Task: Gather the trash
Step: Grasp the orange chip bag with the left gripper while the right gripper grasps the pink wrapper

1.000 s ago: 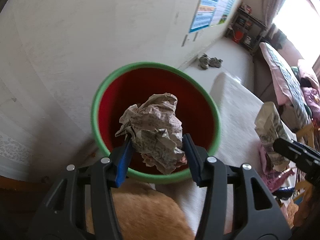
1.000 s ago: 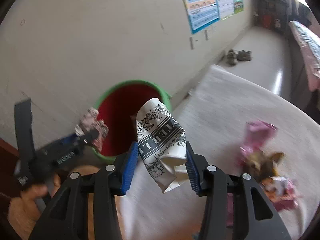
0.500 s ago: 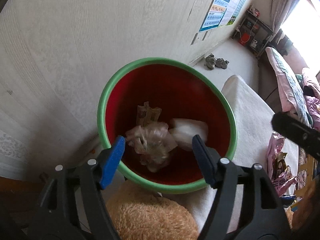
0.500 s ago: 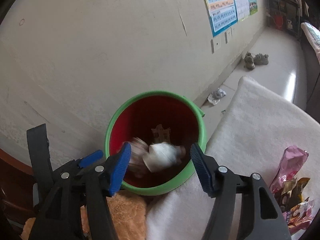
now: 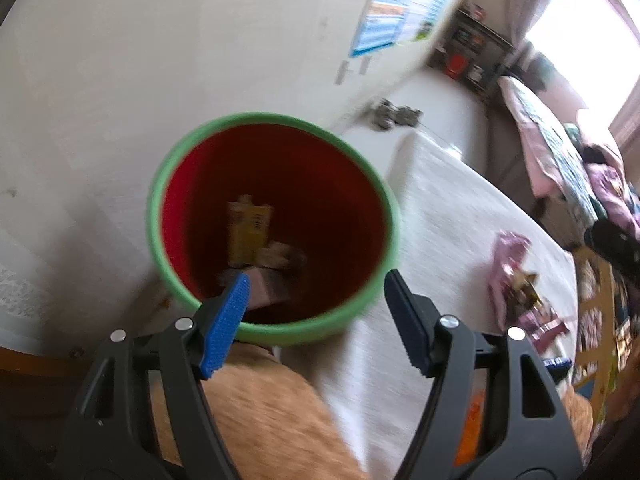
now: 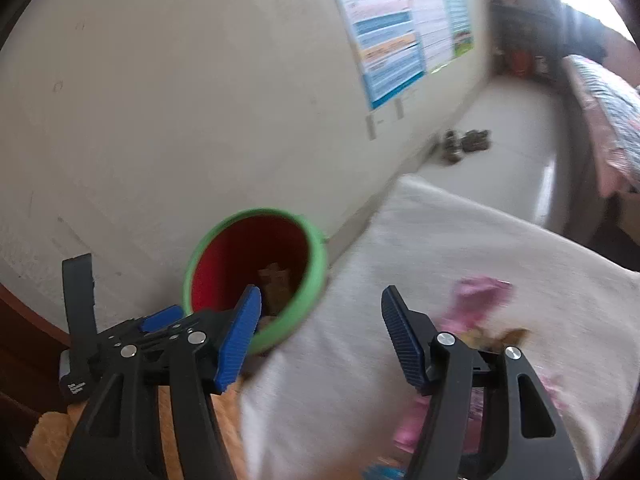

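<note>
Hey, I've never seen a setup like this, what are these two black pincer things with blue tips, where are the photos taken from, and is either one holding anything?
These are two hand-held claws, one in each of a person's hands, not a robot. Each claw carries a wide-angle camera looking out along its two fingers, so each picture shows its own claw at the bottom.

In the left wrist view, the left claw hangs over a red bin with a green rim. Its blue pads stand apart and hold nothing. Crumpled trash lies in the bin.

In the right wrist view, the right claw is also open and empty. The same bin stands against the wall beside a white cloth-covered surface, where pink wrappers still lie. The black tool at lower left is the left claw.
</note>
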### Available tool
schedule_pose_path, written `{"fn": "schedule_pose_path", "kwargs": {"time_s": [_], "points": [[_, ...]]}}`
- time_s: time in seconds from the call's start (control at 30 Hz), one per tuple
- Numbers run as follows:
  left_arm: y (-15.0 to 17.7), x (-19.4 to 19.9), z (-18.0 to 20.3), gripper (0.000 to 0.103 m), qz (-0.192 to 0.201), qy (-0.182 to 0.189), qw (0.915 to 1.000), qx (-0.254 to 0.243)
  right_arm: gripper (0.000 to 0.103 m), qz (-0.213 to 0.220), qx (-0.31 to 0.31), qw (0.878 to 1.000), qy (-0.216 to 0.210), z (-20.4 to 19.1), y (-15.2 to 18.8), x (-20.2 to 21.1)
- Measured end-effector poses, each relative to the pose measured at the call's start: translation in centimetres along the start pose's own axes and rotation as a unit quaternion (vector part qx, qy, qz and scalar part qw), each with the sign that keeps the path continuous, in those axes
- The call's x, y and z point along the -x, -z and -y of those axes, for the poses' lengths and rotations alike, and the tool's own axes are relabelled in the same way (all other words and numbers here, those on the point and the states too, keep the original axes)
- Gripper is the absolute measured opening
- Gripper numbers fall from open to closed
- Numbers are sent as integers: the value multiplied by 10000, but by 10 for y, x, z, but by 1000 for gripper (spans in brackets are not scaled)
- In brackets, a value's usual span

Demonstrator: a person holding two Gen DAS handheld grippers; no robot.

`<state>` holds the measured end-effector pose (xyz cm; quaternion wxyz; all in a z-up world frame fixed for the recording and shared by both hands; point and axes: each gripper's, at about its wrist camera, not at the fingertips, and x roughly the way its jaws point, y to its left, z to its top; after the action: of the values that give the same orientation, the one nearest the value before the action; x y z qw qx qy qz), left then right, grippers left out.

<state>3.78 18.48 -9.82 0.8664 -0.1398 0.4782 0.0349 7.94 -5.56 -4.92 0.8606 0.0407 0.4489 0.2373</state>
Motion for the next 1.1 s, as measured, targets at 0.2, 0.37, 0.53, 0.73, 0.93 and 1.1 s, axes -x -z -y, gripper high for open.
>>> {"fn": "schedule_pose_path", "kwargs": {"time_s": [0.2,0.37,0.53,0.73,0.93,1.1], "points": [[32,0,58,66,-407,549,9964,-500,62,70,-403,9979,511,54,33,38],[70,-7,110,67,-943,960,9847,-1105,62,-269,-775,9935,790,88,72,51],[114,-26,145,66,-1661,1168,9663,-1585,62,-903,-1083,9854,956,108,130,52],[135,-45,155,51,-2155,1293,9524,-1725,68,-1528,-1576,9719,855,123,173,45],[108,-38,154,29,-1703,1086,9639,-1736,74,-1708,-1663,9686,709,121,178,48],[89,-36,144,29,-1443,972,9719,-1587,75,-2064,-1866,9587,589,122,194,41]]}}
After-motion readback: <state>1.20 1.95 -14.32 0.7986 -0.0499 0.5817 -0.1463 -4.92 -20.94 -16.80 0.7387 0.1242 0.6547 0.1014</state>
